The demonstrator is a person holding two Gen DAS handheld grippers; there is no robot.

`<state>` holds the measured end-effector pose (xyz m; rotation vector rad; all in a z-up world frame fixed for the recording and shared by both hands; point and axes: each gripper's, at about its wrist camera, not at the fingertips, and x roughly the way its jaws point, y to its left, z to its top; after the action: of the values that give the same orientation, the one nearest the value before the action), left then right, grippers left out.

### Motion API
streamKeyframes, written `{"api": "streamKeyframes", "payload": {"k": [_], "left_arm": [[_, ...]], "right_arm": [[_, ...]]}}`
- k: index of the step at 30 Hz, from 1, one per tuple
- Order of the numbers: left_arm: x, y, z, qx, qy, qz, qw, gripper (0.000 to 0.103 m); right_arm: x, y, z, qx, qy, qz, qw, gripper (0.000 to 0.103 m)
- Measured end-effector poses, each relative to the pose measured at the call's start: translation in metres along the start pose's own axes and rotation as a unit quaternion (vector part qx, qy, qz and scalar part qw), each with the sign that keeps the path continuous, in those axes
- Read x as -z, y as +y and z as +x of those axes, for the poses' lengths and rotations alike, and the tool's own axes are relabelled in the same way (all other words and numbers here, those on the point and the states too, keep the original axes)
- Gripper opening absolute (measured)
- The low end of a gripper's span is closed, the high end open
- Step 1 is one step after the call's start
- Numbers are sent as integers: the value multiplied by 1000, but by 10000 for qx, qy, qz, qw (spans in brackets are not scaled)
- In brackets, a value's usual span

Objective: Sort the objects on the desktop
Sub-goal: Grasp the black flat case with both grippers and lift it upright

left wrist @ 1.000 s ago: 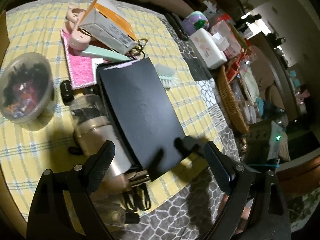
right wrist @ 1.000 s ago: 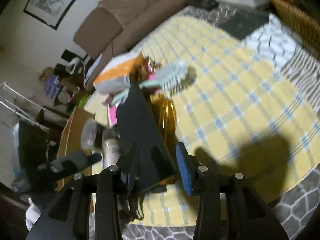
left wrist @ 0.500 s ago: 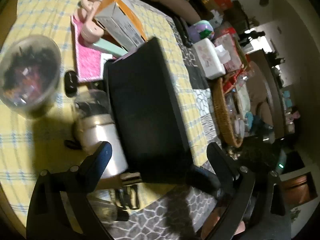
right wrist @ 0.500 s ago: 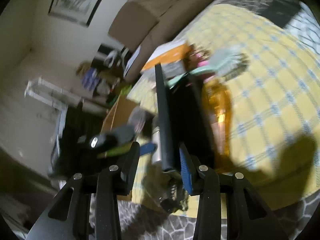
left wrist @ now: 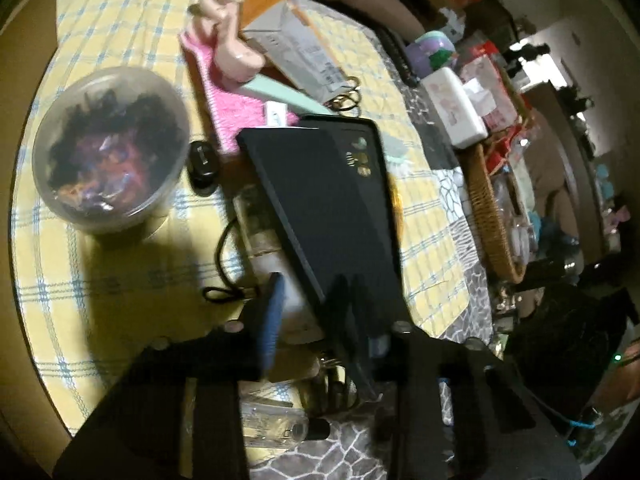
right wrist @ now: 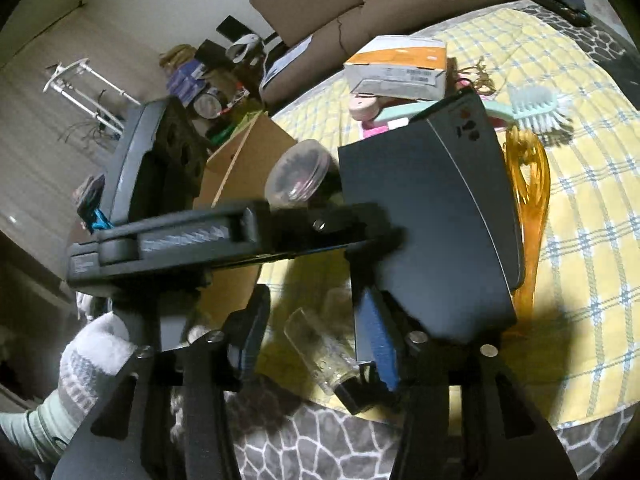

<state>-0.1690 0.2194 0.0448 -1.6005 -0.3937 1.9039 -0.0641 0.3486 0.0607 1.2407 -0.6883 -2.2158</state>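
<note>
A flat black box [left wrist: 336, 208] is tilted up off the yellow checked cloth [left wrist: 120, 272]. My left gripper [left wrist: 316, 316] has closed on its near edge, one blue-padded finger [left wrist: 270, 320] on its left side. In the right wrist view the same black box [right wrist: 432, 224] stands raised, with the left gripper clamped across its left edge. My right gripper [right wrist: 316, 332] is open, its right finger [right wrist: 376, 336] just under the box's lower corner, nothing between the fingers.
A clear tub of dark bits [left wrist: 112, 148], an orange-and-white carton [left wrist: 288, 44], a pink mat [left wrist: 224, 96], a mint brush [right wrist: 532, 104], an amber plastic piece [right wrist: 528, 208], a clear bottle [right wrist: 320, 352], a wicker basket [left wrist: 488, 220] and a cardboard box [right wrist: 236, 164] crowd the table.
The left gripper moved in and closed on the black box's near edge. The right gripper let go of the box and now stands open below it. The box is lifted and tilted.
</note>
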Motion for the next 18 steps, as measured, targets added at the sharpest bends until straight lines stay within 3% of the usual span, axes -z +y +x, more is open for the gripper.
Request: {"api": "streamKeyframes", "payload": {"k": [3,6,8,11,14,18], "left_arm": [[0,9,-1,153,8,-205,9997,29],[4,10,0,233,22,-213,9995,33],[5,10,1,395,29,-276,9988,49],[8,8,4,496,45,-332,9982,58],[9,6,8,495,66,-352,9981,67],[11,9,10,494,27,-395,9980,69]], "right_arm": [[-4,-13,-22,429,-239,78,9988,58],[-12,-35,-43,851,-683,354,9934,72],[-15,-55,-45,693,-811,698,9918,73],[-17,-71,-35,194,-792,1095,9906,72],[-18,-69,-23,505,-555,1111,9910,72],[-18,-65,-21,317,-513,1087,9922,72]]}}
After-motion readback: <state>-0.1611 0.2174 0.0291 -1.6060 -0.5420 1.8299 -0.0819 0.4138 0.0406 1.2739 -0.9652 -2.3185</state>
